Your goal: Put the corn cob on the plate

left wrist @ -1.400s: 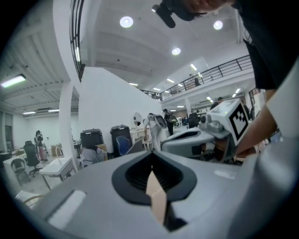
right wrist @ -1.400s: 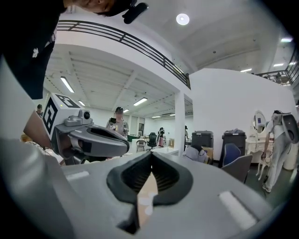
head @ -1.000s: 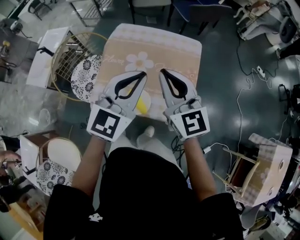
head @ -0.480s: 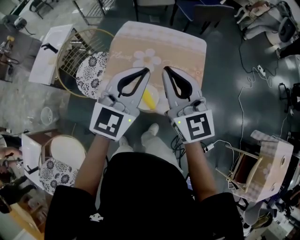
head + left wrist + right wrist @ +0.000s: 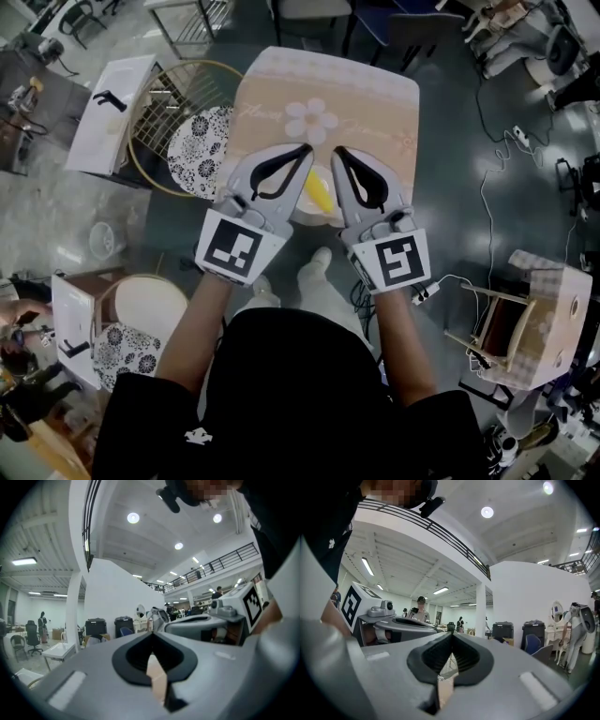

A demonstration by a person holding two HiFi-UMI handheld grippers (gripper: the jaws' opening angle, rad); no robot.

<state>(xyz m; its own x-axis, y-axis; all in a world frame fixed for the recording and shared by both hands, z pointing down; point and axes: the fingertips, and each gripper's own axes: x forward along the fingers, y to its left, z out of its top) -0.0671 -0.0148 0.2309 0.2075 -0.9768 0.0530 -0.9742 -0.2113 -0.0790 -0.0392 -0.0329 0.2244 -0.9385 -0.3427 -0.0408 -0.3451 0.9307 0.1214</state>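
A yellow corn cob [image 5: 320, 194] lies on a pale round plate [image 5: 312, 218] near the front edge of the table with the beige flowered cloth [image 5: 323, 94]. In the head view both grippers are held side by side above that spot, pointing away from me. My left gripper [image 5: 307, 150] is shut with nothing in it, and its jaws also meet in the left gripper view [image 5: 151, 633]. My right gripper [image 5: 339, 152] is shut and empty too, its jaws together in the right gripper view [image 5: 452, 634]. The cob shows in the gap between the two grippers, which hide much of the plate.
Left of the table stands a round gold wire rack [image 5: 155, 117] with a black-patterned plate [image 5: 200, 150] on it, beside a white box [image 5: 117, 108]. A round stool [image 5: 141, 305] is at lower left, a small cloth-covered stand [image 5: 544, 309] at right. Chairs stand behind the table and cables cross the floor.
Both grippers have moved together across the table's near side, still shut. The cob, earlier half under the left gripper's edge, now shows between the two grippers.
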